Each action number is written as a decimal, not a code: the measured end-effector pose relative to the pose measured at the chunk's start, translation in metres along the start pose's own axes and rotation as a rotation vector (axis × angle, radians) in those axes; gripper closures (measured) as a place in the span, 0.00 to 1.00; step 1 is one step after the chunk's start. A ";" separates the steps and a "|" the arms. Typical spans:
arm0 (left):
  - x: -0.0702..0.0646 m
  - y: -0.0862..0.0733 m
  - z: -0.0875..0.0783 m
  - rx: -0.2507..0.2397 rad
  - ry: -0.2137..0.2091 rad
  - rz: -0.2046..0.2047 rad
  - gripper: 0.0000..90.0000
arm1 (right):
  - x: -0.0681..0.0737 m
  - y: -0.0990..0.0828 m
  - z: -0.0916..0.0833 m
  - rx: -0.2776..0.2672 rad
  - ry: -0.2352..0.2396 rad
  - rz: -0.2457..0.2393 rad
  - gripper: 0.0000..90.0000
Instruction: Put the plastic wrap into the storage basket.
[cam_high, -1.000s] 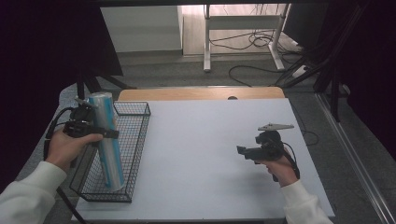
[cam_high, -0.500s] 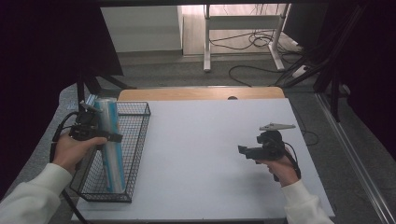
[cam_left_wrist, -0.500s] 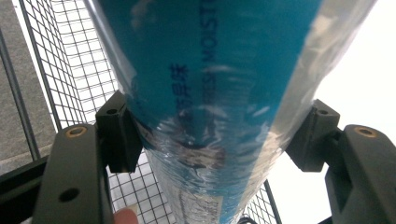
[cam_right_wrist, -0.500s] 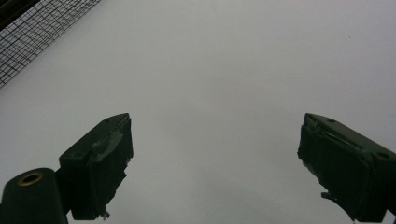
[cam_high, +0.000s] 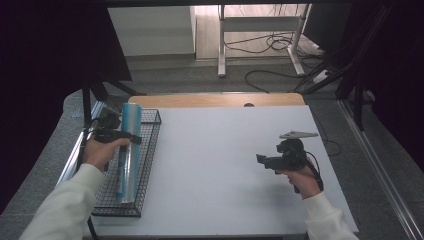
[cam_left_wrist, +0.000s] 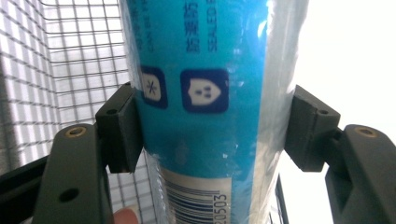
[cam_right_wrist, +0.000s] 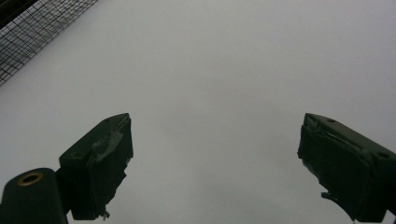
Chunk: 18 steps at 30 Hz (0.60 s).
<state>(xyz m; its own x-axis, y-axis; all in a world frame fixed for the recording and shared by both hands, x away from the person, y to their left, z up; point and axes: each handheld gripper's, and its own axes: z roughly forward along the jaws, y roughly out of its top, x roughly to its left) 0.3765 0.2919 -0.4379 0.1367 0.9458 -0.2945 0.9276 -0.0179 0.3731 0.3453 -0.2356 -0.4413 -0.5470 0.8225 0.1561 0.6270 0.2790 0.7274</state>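
My left gripper (cam_high: 120, 136) clamps one blue plastic-wrapped roll (cam_high: 127, 150), both pads pressing its sides; the roll lies lengthwise in the single black wire basket (cam_high: 150, 150) at the table's (cam_high: 215, 165) left edge. My right gripper (cam_high: 265, 161) hangs over bare white tabletop, well apart, jaws wide and holding nothing.

wire basket (cam_high: 150, 150) walls flank the left; white table (cam_high: 225, 165) lies bare.

Daylight from the far room brightens the white table (cam_high: 225, 150) evenly in the high view while its left and right sides sink into black, and the left gripper view blows out white at its right edge, close print slightly soft.
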 end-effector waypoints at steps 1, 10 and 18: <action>0.000 0.001 0.005 0.008 0.003 -0.003 0.35 | 0.000 0.000 0.000 0.002 -0.002 -0.003 0.12; 0.001 0.007 0.033 0.022 0.040 -0.044 0.35 | -0.003 -0.001 0.000 -0.001 -0.014 -0.004 0.12; 0.003 0.009 0.043 0.027 0.054 -0.056 0.35 | 0.001 -0.002 0.006 0.020 -0.019 -0.025 0.12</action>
<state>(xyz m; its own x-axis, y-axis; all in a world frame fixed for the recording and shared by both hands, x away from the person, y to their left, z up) 0.3998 0.2803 -0.4729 0.0659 0.9617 -0.2659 0.9426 0.0275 0.3328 0.3465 -0.2320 -0.4470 -0.5521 0.8243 0.1250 0.6243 0.3094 0.7173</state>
